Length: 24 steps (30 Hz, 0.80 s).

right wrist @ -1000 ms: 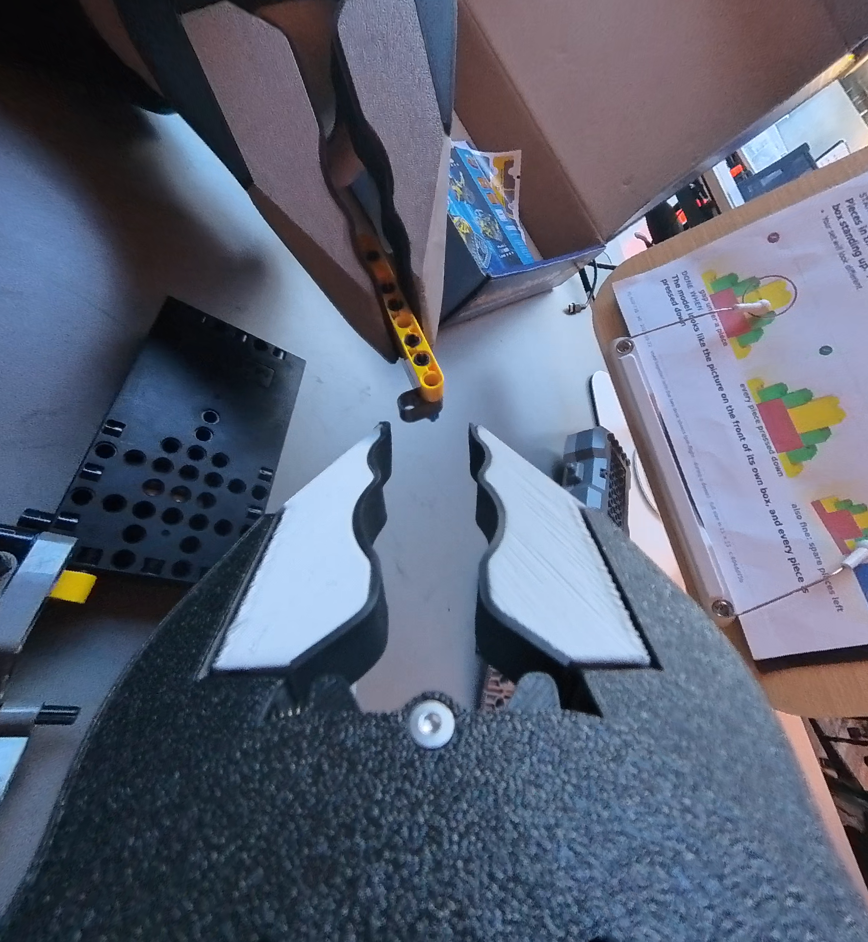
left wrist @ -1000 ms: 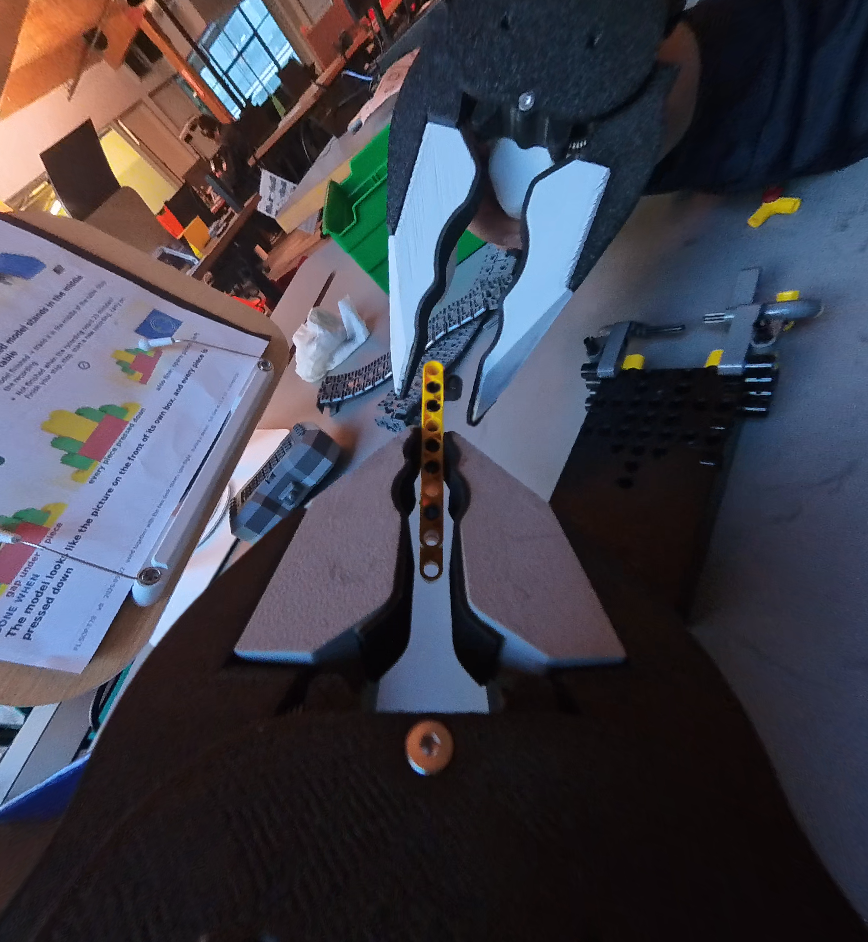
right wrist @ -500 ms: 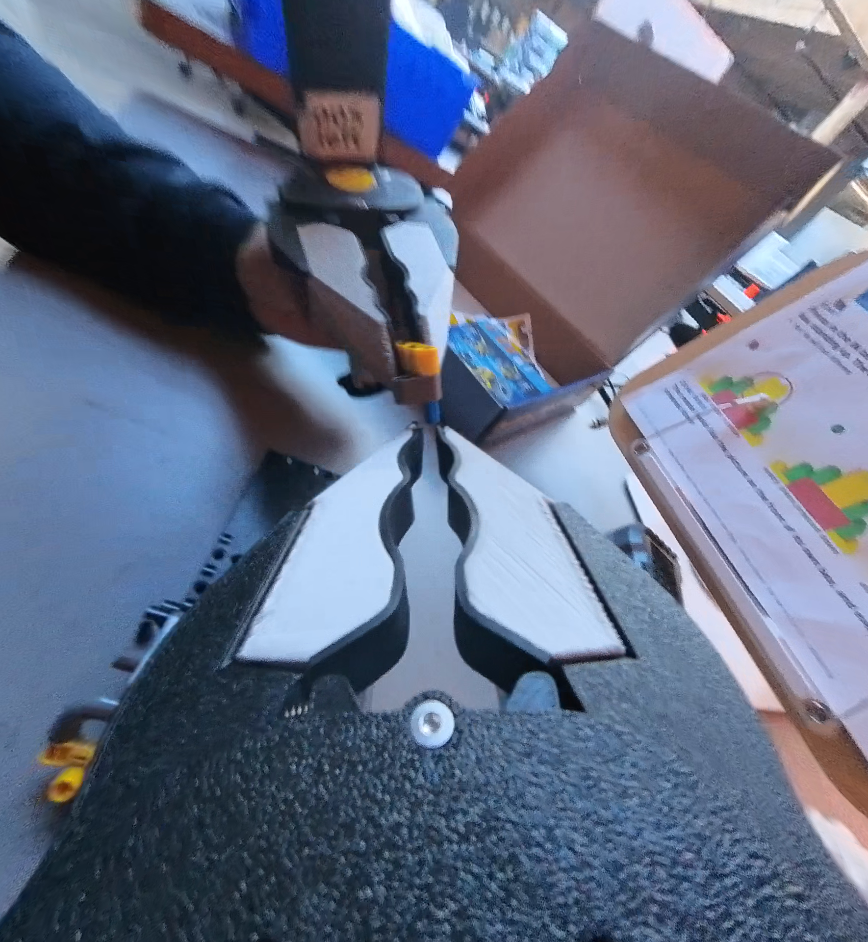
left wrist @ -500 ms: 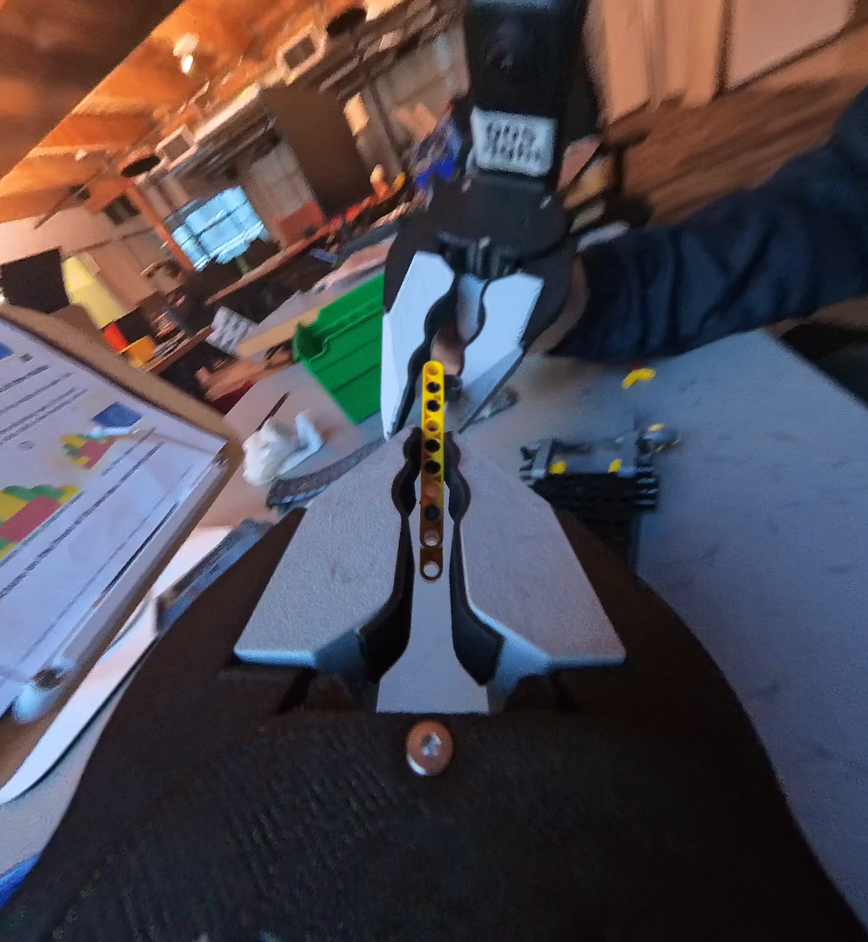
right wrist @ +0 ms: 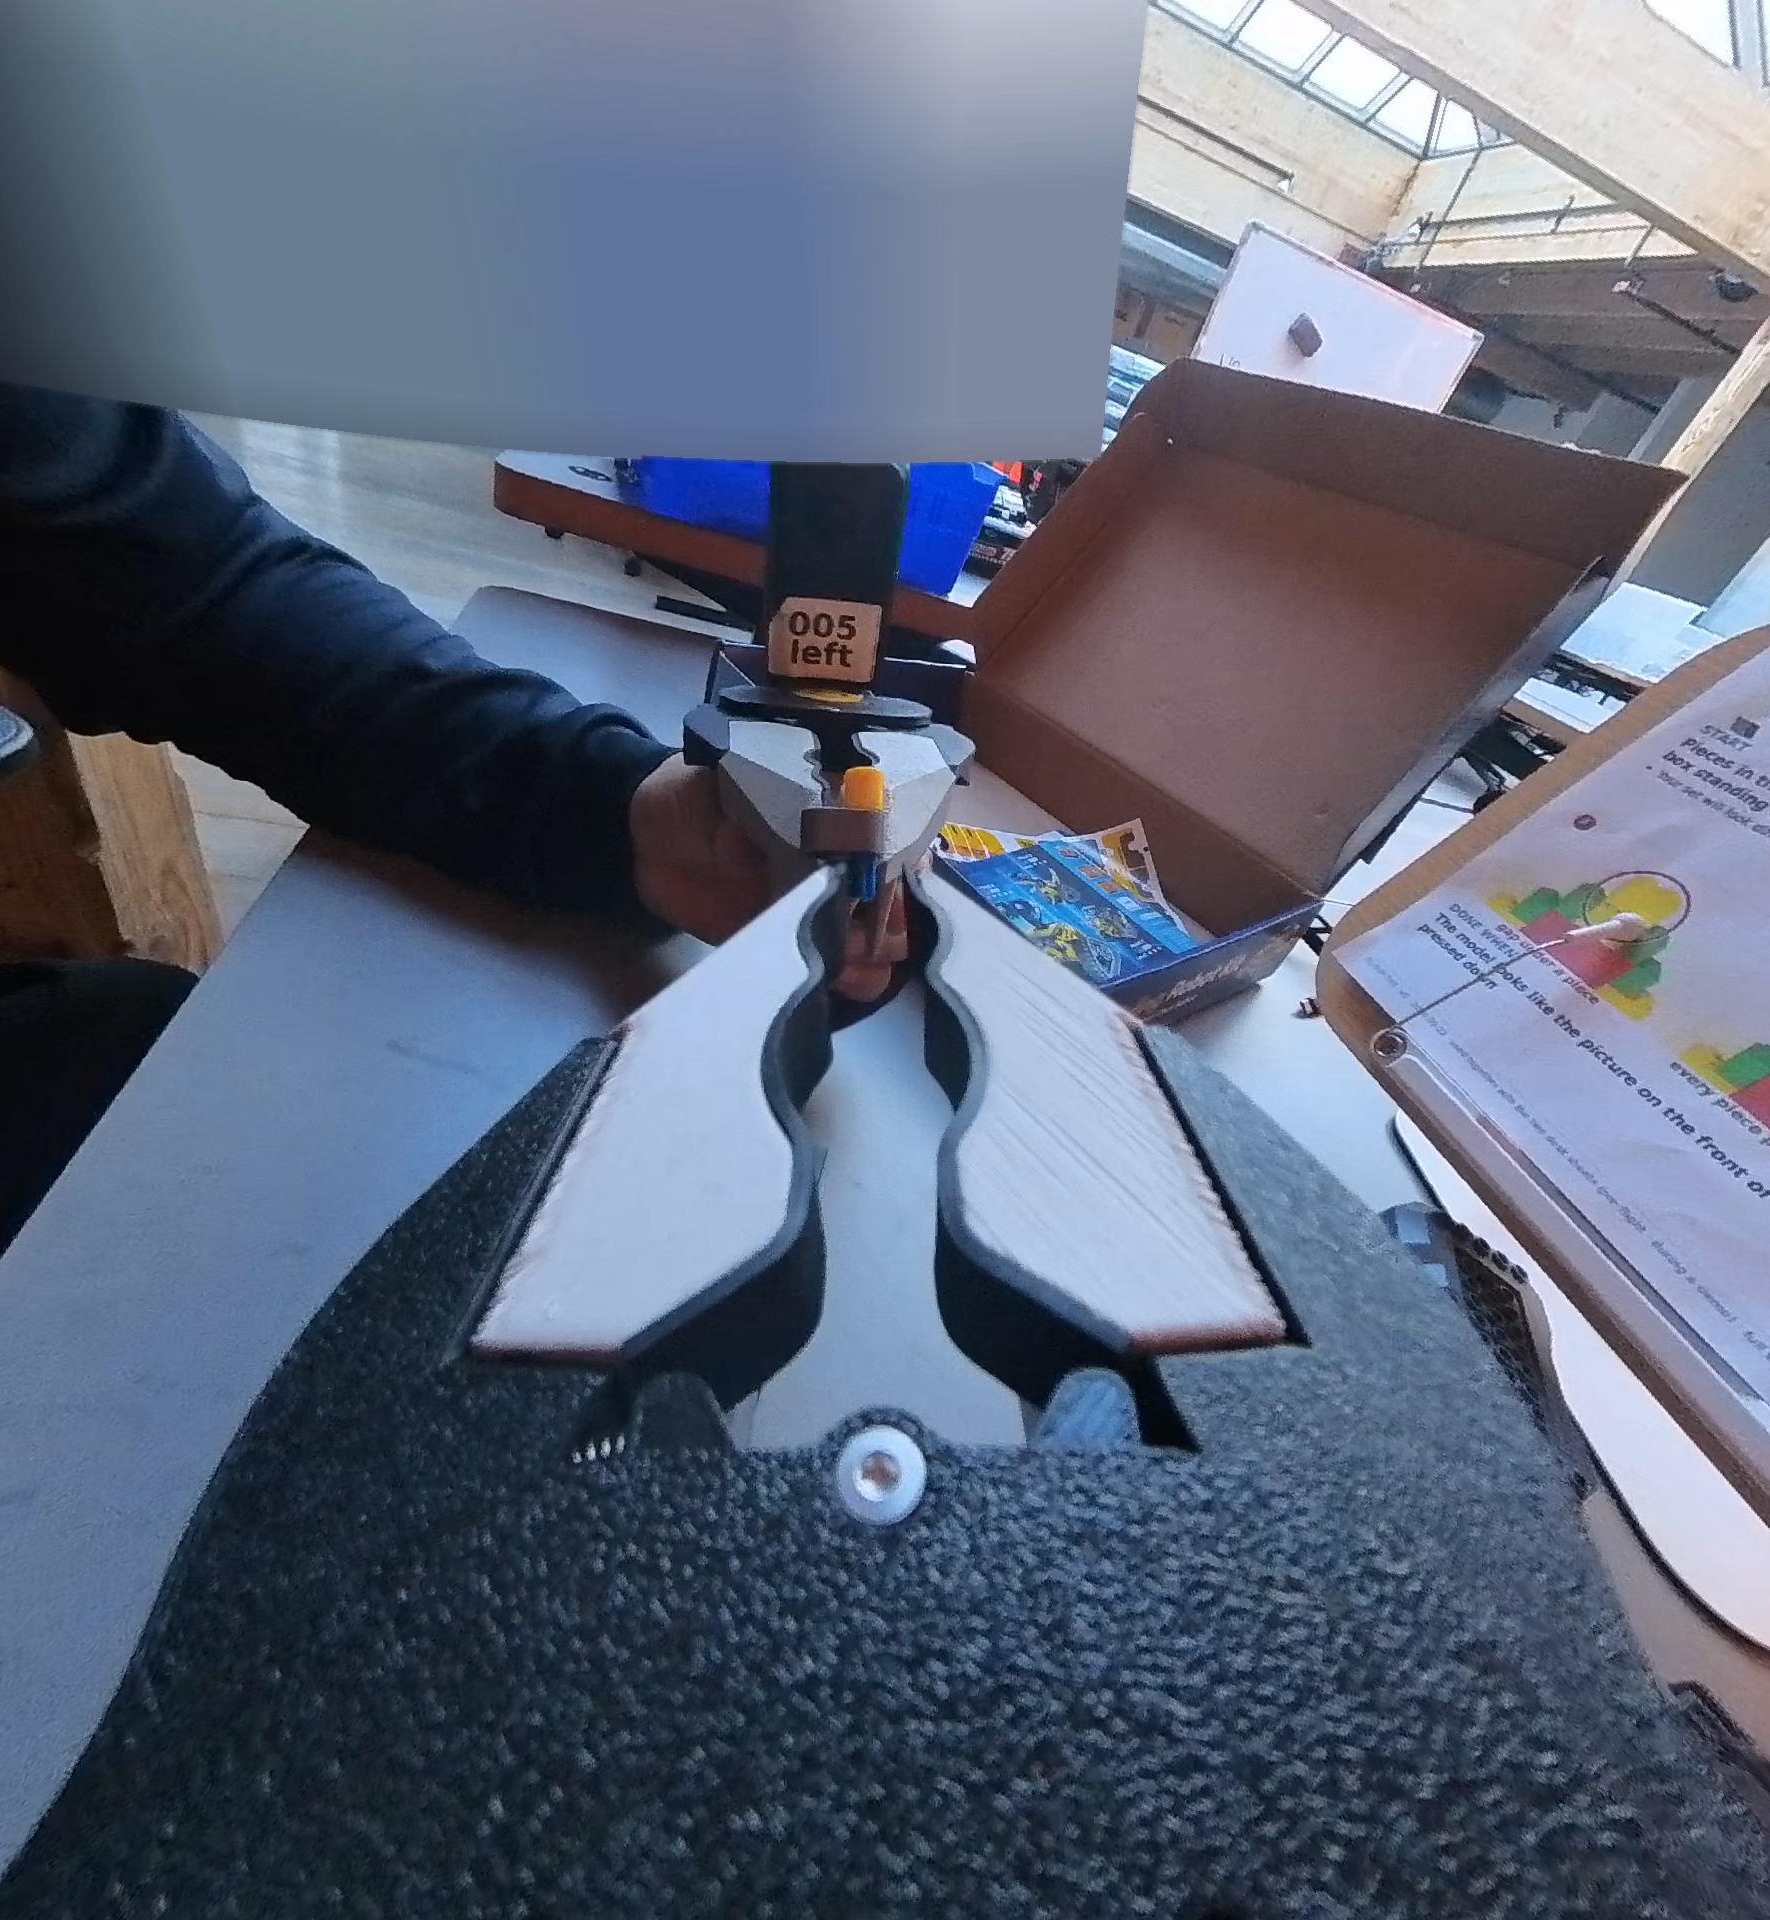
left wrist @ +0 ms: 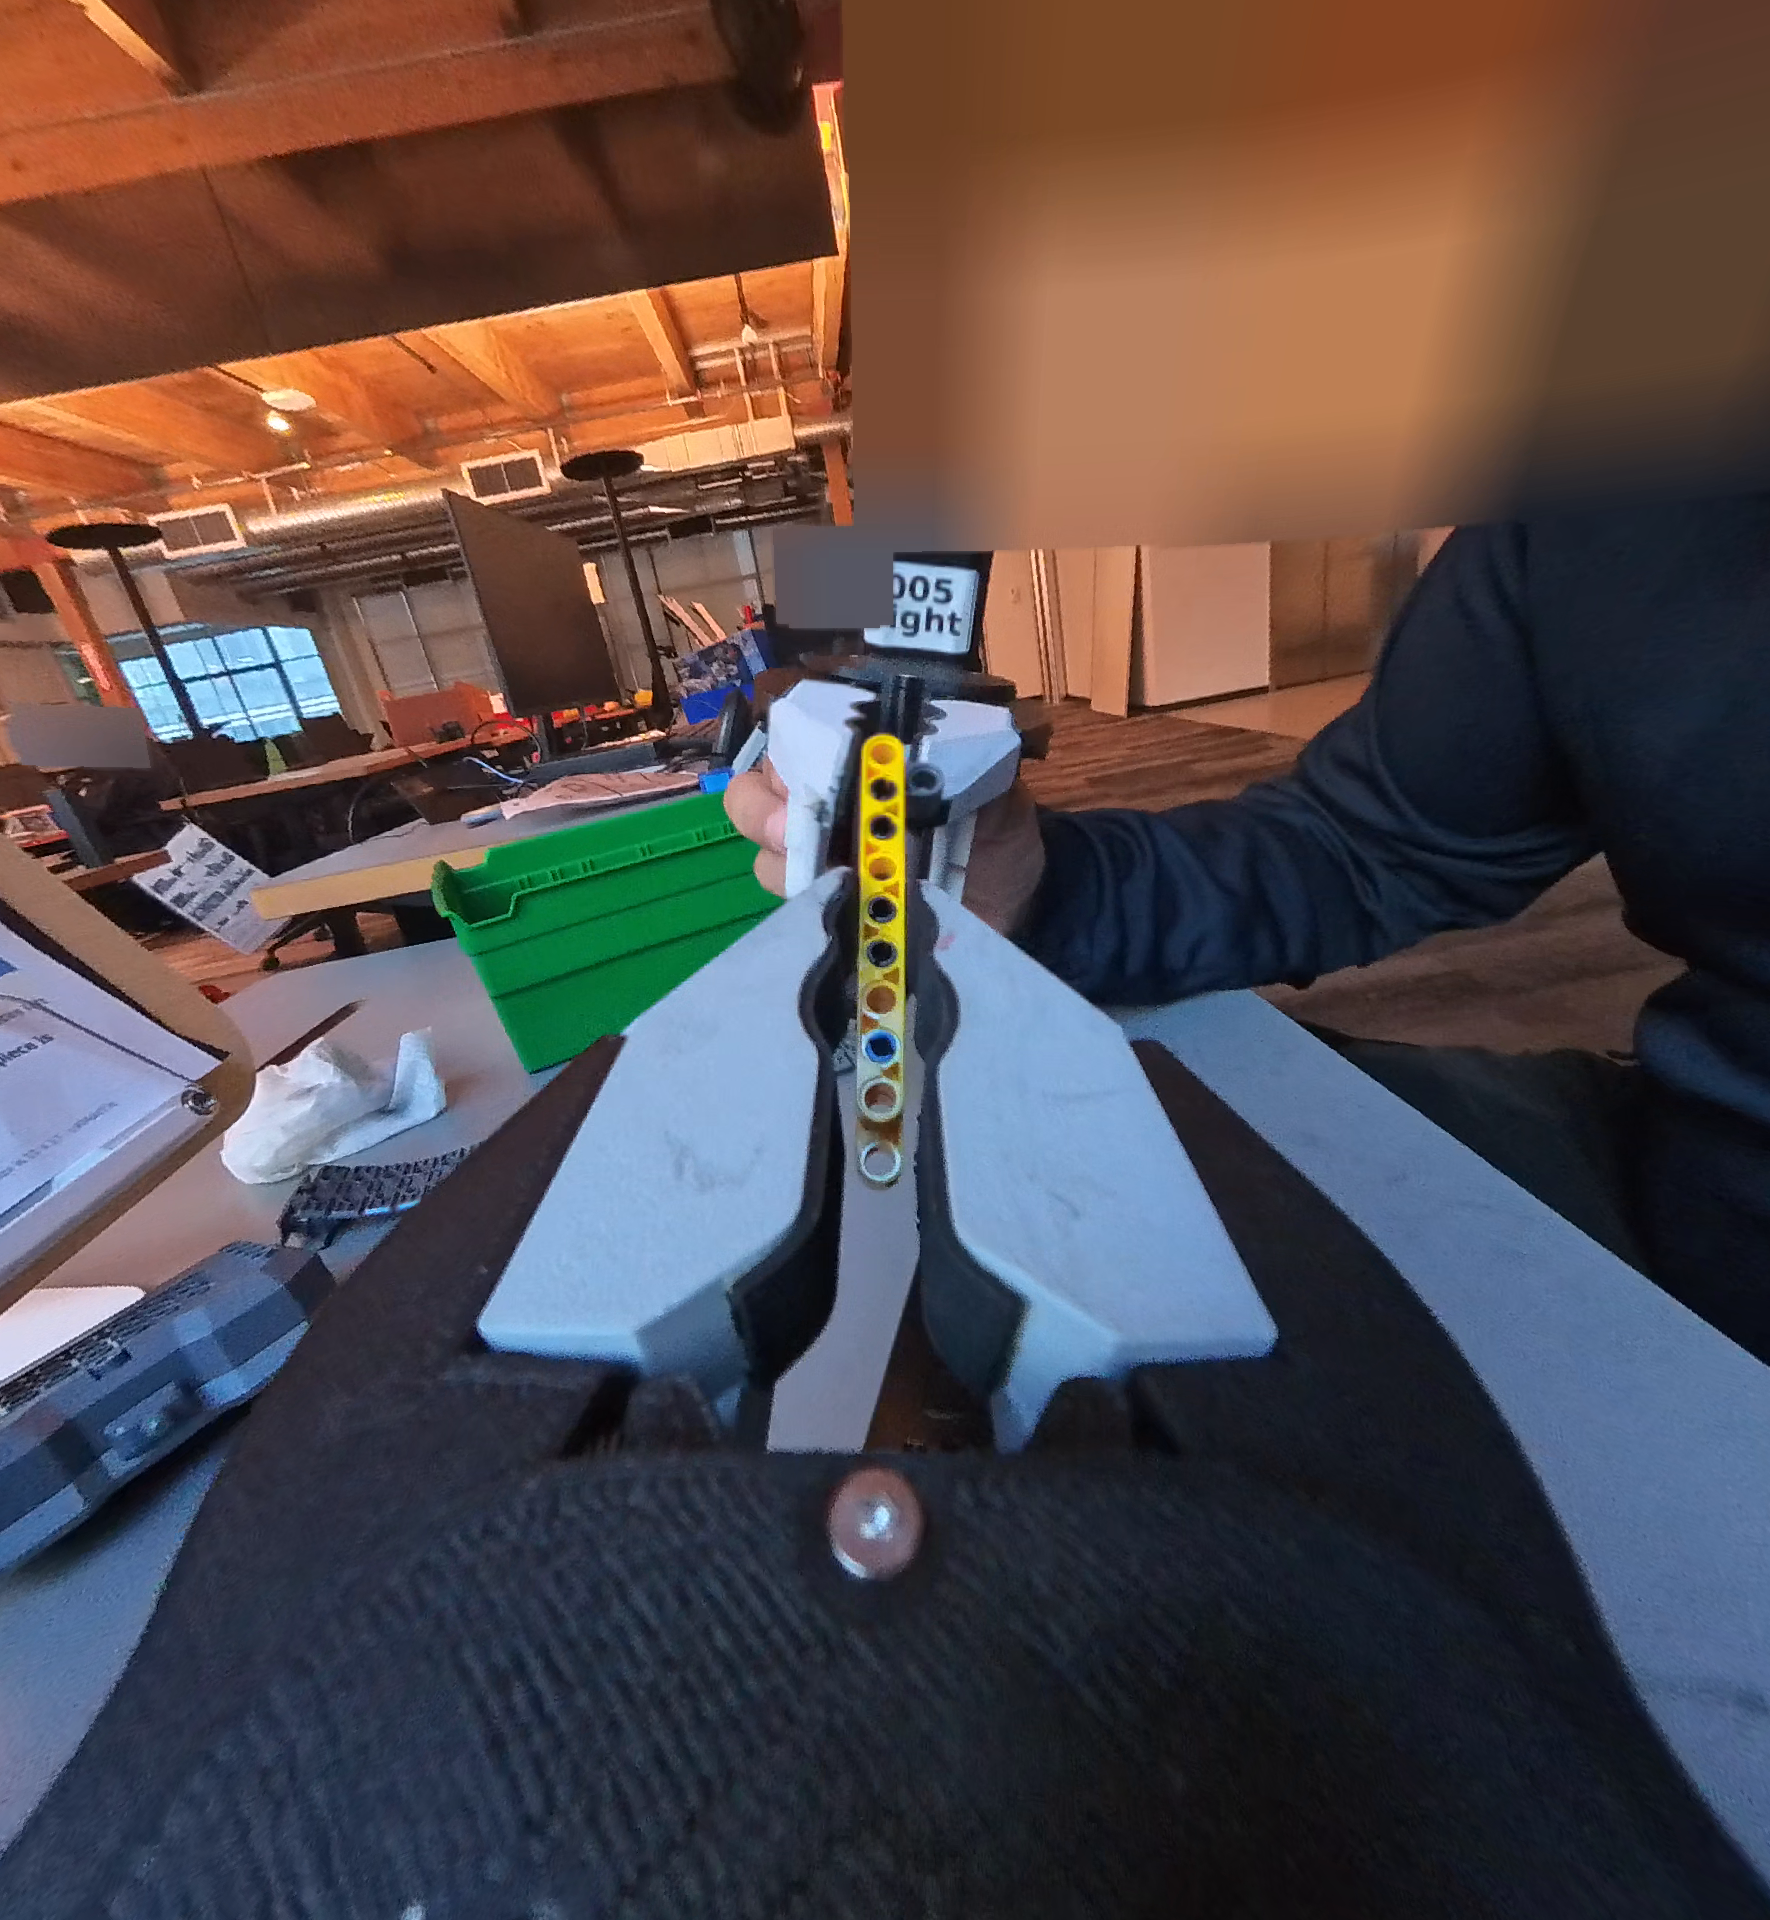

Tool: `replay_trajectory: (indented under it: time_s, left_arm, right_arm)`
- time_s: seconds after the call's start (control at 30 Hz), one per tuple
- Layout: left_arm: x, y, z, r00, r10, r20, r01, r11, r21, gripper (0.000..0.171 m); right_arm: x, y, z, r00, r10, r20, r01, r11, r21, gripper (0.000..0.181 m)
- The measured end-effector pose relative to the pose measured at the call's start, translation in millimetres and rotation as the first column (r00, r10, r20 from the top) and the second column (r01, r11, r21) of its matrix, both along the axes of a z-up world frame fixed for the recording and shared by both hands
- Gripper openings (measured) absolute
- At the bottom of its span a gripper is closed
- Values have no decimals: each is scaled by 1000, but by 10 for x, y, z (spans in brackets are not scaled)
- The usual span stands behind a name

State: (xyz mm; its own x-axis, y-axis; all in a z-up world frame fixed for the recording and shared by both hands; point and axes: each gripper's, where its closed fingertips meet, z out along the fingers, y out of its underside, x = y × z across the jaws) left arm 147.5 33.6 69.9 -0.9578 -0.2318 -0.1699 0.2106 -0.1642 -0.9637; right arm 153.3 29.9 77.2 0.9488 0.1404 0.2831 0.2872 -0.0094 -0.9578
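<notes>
My left gripper (left wrist: 881,894) is shut on a yellow beam with holes (left wrist: 881,831), held level above the grey table (left wrist: 1483,1247). The beam's far end carries a small grey connector (left wrist: 925,779). My right gripper (left wrist: 886,769) faces it, its white fingers on either side of that end. In the right wrist view my right gripper (right wrist: 870,894) has its jaws a little apart, with a small blue pin (right wrist: 865,883) between the tips. Just beyond them the left gripper (right wrist: 845,800) shows the beam (right wrist: 862,790) end-on, with the connector (right wrist: 839,831) on it.
A green bin (left wrist: 600,935), crumpled white paper (left wrist: 330,1101), a black tread strip (left wrist: 372,1195) and a grey block piece (left wrist: 112,1382) lie to the left. A picture sheet on a wooden board (right wrist: 1639,987), an open cardboard box (right wrist: 1276,644) and a blue booklet (right wrist: 1068,914) stand nearby. A person's dark sleeves hold both grippers. Left and right tips are no more than a few centimetres apart. From either gripper's tips it is about 25 cm to the grey block piece (left wrist: 112,1382).
Both grippers lifted from pointing down at the table to level, facing each other. My right jaws narrowed from wide open, then eased slightly. The left gripper kept its hold on the beam.
</notes>
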Motion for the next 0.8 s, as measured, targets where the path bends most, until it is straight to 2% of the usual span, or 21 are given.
replay_trajectory:
  time_s: [0.2,0.4,0.5,0.6,0.8]
  left_arm:
    - [6,-16,-1,1000,3,-9,-3,1000,0,5]
    - [73,-17,-115,998,60,-22,-57,993,99,6]
    - [126,-4,-184,993,116,-4,-113,978,174,18]
    - [118,-54,-242,992,128,-6,-123,967,224,22]
    - [115,-48,-289,989,145,-13,-136,953,271,5]
  right_arm:
    - [-23,27,-73,1000,0,24,0,999,-36,5]
    - [78,48,-219,997,-59,48,65,990,-126,2]
    - [115,71,-302,994,-83,70,94,982,-163,2]
    - [102,86,-357,993,-78,87,94,978,-185,2]
    - [95,99,-416,987,-86,139,114,971,-211,2]
